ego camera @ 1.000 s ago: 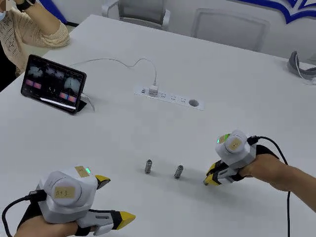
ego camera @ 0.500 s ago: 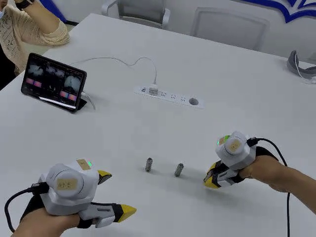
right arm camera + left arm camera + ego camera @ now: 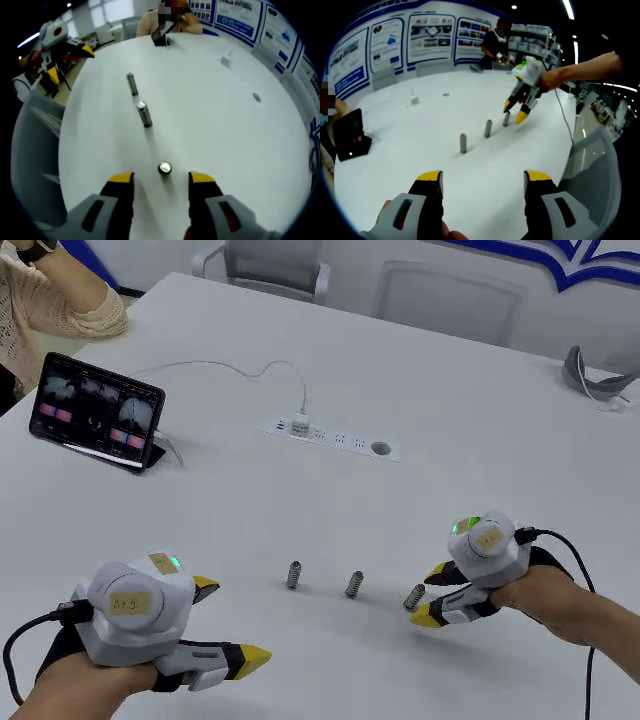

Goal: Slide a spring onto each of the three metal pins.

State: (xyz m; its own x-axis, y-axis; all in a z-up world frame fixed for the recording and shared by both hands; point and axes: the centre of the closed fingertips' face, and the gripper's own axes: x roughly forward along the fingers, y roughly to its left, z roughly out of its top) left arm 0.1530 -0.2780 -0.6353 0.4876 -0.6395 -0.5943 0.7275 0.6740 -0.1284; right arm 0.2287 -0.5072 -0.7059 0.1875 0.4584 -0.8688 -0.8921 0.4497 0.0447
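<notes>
Pins (image 3: 354,584): three upright in a row on worktop (image 3: 480,440), springs (image 3: 294,574) on them.
Right tongs (image 3: 430,594): apart, empty, right pin (image 3: 414,597) just ahead.
Left tongs (image 3: 232,620): wide apart, empty, near left.

No legible text. Tan label (image 3: 130,603) on left gripper (image 3: 230,620): handwritten marks, blurred. Tan tag (image 3: 488,538) on right gripper (image 3: 428,594): unreadable. Wall posters (image 3: 432,35): print too small.

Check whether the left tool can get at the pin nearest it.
Probably yes. The left tool is open and aimed that way, with just bare table between it and the pin.
</notes>
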